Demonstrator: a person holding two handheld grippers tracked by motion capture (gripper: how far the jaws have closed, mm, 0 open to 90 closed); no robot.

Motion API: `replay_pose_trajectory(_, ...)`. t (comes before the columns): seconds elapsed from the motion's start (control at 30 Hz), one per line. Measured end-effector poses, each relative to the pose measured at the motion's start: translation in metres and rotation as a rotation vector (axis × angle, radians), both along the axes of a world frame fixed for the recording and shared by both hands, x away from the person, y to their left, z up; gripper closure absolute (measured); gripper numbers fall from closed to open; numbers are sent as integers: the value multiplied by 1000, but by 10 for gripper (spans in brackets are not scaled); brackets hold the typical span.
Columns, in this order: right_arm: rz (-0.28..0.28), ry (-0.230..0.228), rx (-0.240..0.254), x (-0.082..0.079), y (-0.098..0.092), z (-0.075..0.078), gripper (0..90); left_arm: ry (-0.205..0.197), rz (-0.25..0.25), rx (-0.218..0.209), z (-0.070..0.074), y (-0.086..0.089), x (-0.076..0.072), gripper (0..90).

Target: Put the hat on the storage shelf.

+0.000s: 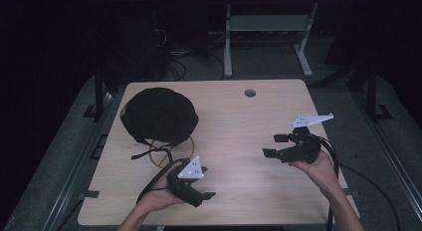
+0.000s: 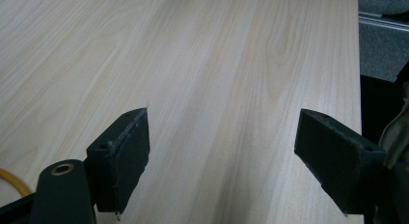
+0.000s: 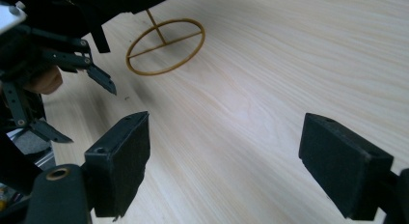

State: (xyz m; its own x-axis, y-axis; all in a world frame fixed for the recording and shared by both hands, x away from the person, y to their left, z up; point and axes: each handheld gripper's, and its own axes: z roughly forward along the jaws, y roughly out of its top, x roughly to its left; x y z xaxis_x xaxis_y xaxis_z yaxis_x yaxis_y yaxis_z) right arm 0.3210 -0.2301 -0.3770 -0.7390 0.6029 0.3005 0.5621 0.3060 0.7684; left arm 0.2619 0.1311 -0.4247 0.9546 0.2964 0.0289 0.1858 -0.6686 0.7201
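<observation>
A black rounded hat (image 1: pixel 159 114) lies at the table's back left. A thin yellow wire ring (image 1: pixel 171 154) with a stem pokes out from under its near side, and it lies flat ahead in the right gripper view as the ring (image 3: pixel 166 45). My left gripper (image 1: pixel 204 198) is held near the front edge, just right of the ring, open over bare wood (image 2: pixel 222 142). My right gripper (image 1: pixel 270 145) hovers at the right, pointing left, and is open with nothing between its jaws (image 3: pixel 224 147). The left gripper (image 3: pixel 89 113) shows at the left of the right gripper view.
The light wood table (image 1: pixel 239 121) has a round cable hole (image 1: pixel 250 93) at its back edge. Black straps or cables (image 1: pixel 149 154) trail from the hat toward the left hand. Behind the table stand a white desk frame (image 1: pixel 268 27) and floor cables (image 1: pixel 174 61).
</observation>
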Motion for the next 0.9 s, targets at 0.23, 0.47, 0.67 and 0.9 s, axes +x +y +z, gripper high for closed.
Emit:
replay_pose_trajectory(0.23, -18, 13, 8, -9, -10, -10, 181, 1, 2, -2, 0, 0, -1, 198)
replay_pose_trajectory(0.47, -28, 30, -5, -18, -18, -17, 181, -9, 1, 5, 1, 2, -1, 198)
replay_pose_trajectory(0.67, -38, 42, -3, -27, -26, -26, 182, -9, 9, 1, 1, 4, -2, 198)
replay_pose_trajectory(0.9, -41, 65, 7, -36, -30, -35, 181, -16, 0, 4, -1, 3, -4, 191)
